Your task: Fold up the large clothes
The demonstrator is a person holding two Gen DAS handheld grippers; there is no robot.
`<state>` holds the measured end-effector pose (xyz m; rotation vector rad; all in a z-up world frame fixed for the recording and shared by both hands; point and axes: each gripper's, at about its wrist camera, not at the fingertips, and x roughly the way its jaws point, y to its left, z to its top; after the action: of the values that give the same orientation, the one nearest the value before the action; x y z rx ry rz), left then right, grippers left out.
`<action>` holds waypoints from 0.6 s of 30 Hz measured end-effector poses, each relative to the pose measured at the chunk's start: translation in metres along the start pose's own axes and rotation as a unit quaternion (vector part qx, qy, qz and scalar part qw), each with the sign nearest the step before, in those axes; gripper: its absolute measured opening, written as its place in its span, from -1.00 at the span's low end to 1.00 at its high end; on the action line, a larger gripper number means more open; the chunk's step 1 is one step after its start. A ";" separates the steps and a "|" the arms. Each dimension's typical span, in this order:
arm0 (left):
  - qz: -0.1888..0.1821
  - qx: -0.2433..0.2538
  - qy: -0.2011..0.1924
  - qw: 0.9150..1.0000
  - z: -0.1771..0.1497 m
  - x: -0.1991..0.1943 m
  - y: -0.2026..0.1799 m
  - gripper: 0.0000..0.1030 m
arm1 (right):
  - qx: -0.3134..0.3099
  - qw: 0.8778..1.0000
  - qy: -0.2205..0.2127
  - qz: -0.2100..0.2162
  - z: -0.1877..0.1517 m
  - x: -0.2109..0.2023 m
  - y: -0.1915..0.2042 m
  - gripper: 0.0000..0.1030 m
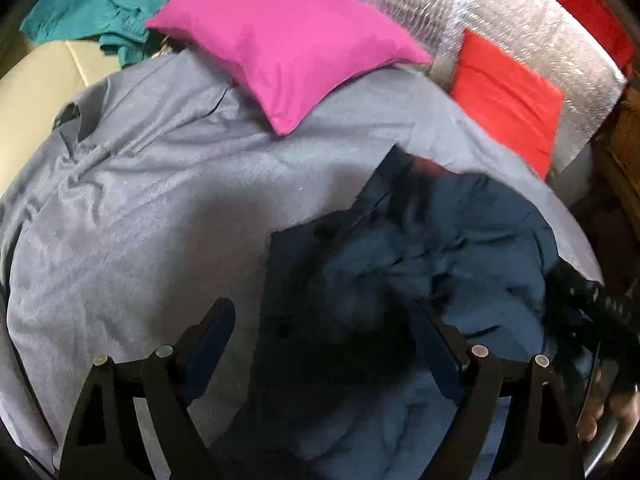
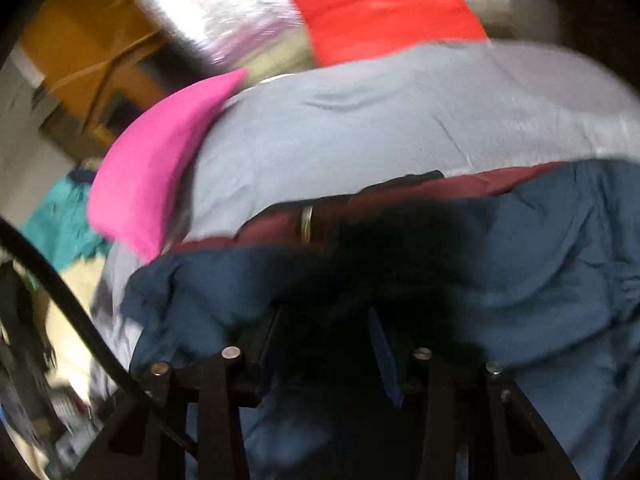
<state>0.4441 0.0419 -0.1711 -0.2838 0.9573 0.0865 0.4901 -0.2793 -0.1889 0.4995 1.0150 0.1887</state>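
Note:
A crumpled navy blue garment (image 1: 420, 264) lies on a grey blanket (image 1: 152, 200). My left gripper (image 1: 320, 320) hovers just above its left part with the jaws wide apart and nothing between them. In the right wrist view the same navy garment (image 2: 540, 280) fills the lower half, with a maroon band (image 2: 400, 196) along its far edge. My right gripper (image 2: 324, 332) is low over the cloth with the jaws apart. The view is blurred and dark between the fingers, so I cannot tell whether cloth lies between them.
A pink pillow (image 1: 280, 44) and a red pillow (image 1: 508, 100) lie at the far edge of the grey blanket, before a silver foil sheet (image 1: 520, 12). A teal garment (image 1: 100, 4) lies on a beige surface (image 1: 36, 84) at far left. Wooden furniture (image 2: 80, 40) stands behind.

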 end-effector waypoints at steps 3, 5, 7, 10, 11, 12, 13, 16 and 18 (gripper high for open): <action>-0.015 -0.009 0.009 1.000 0.000 0.001 0.001 0.72 | 0.054 0.998 0.009 0.032 0.008 0.008 -0.020 -0.08; -0.021 -0.008 0.005 1.000 0.000 -0.002 0.001 0.72 | 0.073 0.995 -0.007 0.062 0.007 -0.011 -0.030 -0.07; -0.016 -0.012 0.001 1.000 0.000 -0.004 0.004 0.72 | 0.070 0.994 -0.047 0.066 0.003 -0.037 -0.039 0.12; -0.018 -0.029 0.009 0.999 0.000 -0.005 0.010 0.72 | 0.072 0.992 -0.105 0.010 -0.002 -0.083 -0.066 0.19; -0.021 -0.034 0.009 0.999 0.000 -0.007 0.011 0.72 | 0.072 0.991 -0.114 -0.007 -0.004 -0.092 -0.072 0.19; -0.021 -0.035 0.007 0.999 0.000 -0.009 0.012 0.72 | 0.072 0.990 -0.121 -0.030 -0.005 -0.100 -0.079 0.19; -0.018 -0.033 0.004 0.999 0.000 -0.011 0.013 0.72 | 0.073 0.988 -0.122 -0.063 -0.006 -0.106 -0.090 0.19; 0.000 -0.021 0.002 1.000 -0.001 -0.011 0.012 0.72 | 0.104 0.985 -0.087 -0.111 -0.006 -0.094 -0.125 0.13; 0.009 -0.015 0.013 1.000 -0.002 -0.006 0.014 0.72 | 0.136 0.985 -0.052 -0.095 -0.011 -0.074 -0.149 0.13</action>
<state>0.4362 0.0556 -0.1696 -0.3045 0.9858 0.1134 0.4303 -0.4342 -0.2091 0.6493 0.9851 -0.1468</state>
